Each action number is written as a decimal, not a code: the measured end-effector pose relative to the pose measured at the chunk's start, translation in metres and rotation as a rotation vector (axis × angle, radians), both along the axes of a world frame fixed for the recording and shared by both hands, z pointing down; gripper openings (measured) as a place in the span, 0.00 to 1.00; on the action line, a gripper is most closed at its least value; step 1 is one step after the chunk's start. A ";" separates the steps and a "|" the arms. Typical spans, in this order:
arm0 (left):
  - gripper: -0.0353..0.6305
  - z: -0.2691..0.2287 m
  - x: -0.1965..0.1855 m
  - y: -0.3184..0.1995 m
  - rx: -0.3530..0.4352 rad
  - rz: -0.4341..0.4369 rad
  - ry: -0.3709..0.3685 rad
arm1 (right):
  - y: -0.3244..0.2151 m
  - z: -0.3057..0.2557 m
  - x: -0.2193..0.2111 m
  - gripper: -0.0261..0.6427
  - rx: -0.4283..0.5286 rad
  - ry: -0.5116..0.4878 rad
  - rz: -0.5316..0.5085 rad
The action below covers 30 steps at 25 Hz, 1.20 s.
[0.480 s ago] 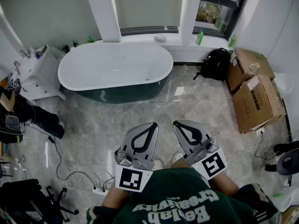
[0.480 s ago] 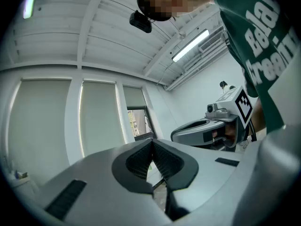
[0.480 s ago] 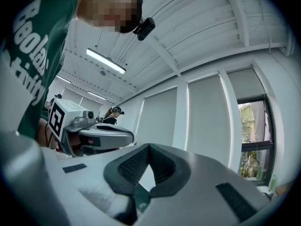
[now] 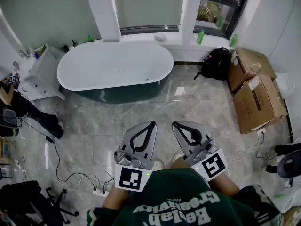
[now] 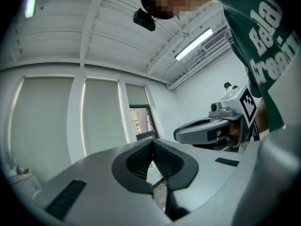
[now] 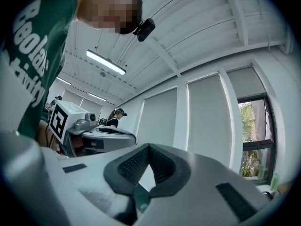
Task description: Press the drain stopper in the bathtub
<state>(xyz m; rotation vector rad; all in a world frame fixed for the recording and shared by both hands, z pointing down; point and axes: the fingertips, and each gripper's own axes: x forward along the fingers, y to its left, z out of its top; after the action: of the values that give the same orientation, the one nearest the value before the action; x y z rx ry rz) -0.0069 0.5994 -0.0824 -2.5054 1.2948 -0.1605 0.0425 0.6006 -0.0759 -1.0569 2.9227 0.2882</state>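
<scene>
The left gripper (image 4: 150, 126) and right gripper (image 4: 176, 126) are held closed and empty, well apart from the bathtub (image 4: 115, 67). The drain stopper inside cannot be discerned. The floor cables (image 4: 70, 178) may be snagged on approach.

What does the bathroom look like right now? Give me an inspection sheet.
Surface: grey marble floor.
Job's things: white bathtub, far ahead; stopper not discernible.
Clutter: cardboard boxes, black backpack at right.
Grippers: left gripper and right gripper low by the body, jaws shut, empty.
Cables: white cables and power strip on floor, left.
Surroundings: window behind tub; a person at left.
</scene>
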 end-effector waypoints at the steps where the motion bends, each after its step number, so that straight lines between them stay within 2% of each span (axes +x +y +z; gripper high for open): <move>1: 0.07 0.000 0.002 -0.001 -0.002 -0.002 0.001 | -0.001 0.000 0.002 0.06 -0.005 -0.005 0.002; 14: 0.07 -0.001 0.036 -0.026 -0.034 -0.047 -0.026 | -0.029 -0.002 0.037 0.06 -0.040 -0.031 -0.032; 20: 0.07 -0.007 0.068 -0.049 -0.018 -0.060 -0.030 | -0.054 -0.004 0.075 0.06 -0.048 -0.037 -0.034; 30: 0.07 0.013 0.105 -0.054 -0.053 -0.077 -0.053 | -0.057 0.010 0.108 0.06 -0.053 -0.053 -0.064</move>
<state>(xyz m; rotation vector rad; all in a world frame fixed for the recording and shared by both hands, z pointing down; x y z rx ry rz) 0.0984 0.5457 -0.0699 -2.4784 1.3831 -0.2801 0.1507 0.5440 -0.0656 -0.9599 2.9249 0.1796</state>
